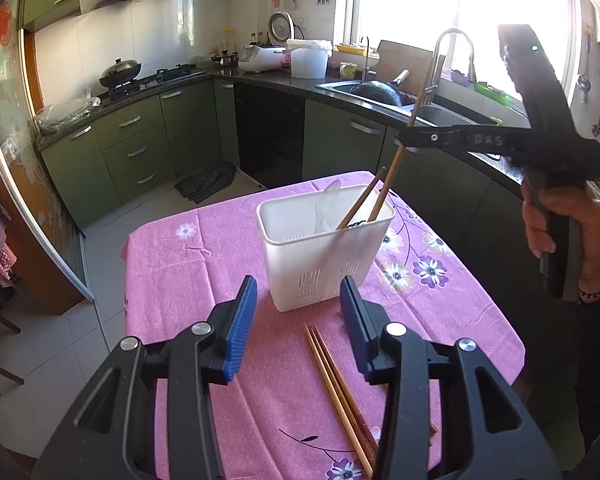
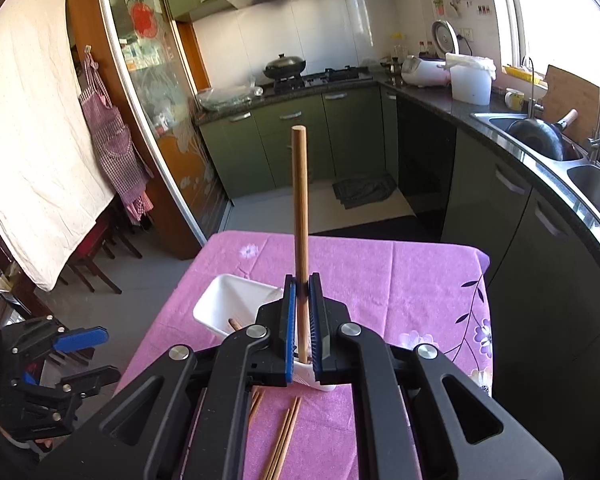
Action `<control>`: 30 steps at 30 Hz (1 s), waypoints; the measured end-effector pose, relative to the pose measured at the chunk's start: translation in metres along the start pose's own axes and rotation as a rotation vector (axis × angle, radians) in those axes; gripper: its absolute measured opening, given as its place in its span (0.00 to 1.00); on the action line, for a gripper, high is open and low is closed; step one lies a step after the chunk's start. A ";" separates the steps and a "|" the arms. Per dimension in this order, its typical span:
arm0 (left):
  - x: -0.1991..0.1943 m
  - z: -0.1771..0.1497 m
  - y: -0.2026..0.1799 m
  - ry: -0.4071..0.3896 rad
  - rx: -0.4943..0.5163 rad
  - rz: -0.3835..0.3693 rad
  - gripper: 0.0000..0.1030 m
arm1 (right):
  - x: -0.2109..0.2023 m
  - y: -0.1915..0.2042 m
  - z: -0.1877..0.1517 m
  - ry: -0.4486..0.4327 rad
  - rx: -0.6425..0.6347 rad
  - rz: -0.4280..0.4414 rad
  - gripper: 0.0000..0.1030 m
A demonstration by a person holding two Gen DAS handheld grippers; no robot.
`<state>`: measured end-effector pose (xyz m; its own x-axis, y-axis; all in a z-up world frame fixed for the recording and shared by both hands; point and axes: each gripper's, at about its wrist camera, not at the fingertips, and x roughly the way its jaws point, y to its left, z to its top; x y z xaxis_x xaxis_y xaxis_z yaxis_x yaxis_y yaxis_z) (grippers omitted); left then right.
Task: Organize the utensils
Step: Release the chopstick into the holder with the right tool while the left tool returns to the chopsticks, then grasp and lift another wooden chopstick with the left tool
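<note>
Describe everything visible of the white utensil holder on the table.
The white utensil holder is a rectangular plastic tub, tapering toward its base, with vent slots low on its walls. It stands upright on the pink floral tablecloth. Inside lean a white spoon and a brown chopstick; the chopstick clamped in the right gripper dips into it. Loose chopsticks lie nearby, apart from it.

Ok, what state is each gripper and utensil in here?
left gripper: open, nothing between its pads.
right gripper: shut on chopstick.
held chopstick: upright, lower end in the holder.
white holder: upright on the table, containing a chopstick and a white spoon.
loose chopsticks: lying flat on the pink tablecloth.
</note>
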<state>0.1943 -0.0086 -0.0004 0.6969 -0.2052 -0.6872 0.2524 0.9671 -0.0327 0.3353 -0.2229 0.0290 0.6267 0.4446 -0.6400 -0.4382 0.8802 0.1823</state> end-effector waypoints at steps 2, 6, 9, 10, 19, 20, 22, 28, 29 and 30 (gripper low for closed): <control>0.002 -0.003 -0.001 0.019 -0.003 -0.008 0.41 | 0.011 0.001 -0.003 0.028 -0.002 0.006 0.09; 0.009 -0.012 -0.002 0.052 -0.008 -0.015 0.41 | 0.003 0.007 -0.009 0.011 -0.024 0.016 0.11; 0.017 -0.019 -0.005 0.085 -0.012 -0.023 0.41 | -0.023 0.008 -0.016 -0.031 -0.034 0.028 0.11; 0.021 -0.021 -0.006 0.098 -0.013 -0.028 0.41 | -0.032 0.008 -0.020 -0.038 -0.039 0.030 0.11; 0.065 -0.048 -0.018 0.247 -0.040 -0.009 0.41 | -0.050 -0.011 -0.097 0.067 -0.054 0.005 0.18; 0.072 -0.052 -0.019 0.272 -0.041 -0.006 0.41 | -0.045 -0.015 -0.107 0.091 -0.050 -0.001 0.18; 0.090 -0.059 -0.019 0.336 -0.049 -0.001 0.41 | -0.032 -0.023 -0.126 0.145 -0.038 -0.001 0.18; 0.133 -0.079 -0.017 0.477 -0.087 -0.002 0.27 | 0.001 -0.040 -0.167 0.259 0.006 0.029 0.18; 0.139 -0.081 -0.017 0.499 -0.098 -0.011 0.25 | 0.005 -0.042 -0.170 0.269 0.010 0.031 0.18; 0.144 -0.084 -0.017 0.516 -0.105 -0.016 0.24 | 0.007 -0.043 -0.173 0.278 0.012 0.033 0.18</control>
<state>0.2340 -0.0418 -0.1598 0.2654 -0.1448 -0.9532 0.1736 0.9797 -0.1005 0.2474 -0.2866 -0.1127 0.4108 0.4122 -0.8132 -0.4471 0.8684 0.2143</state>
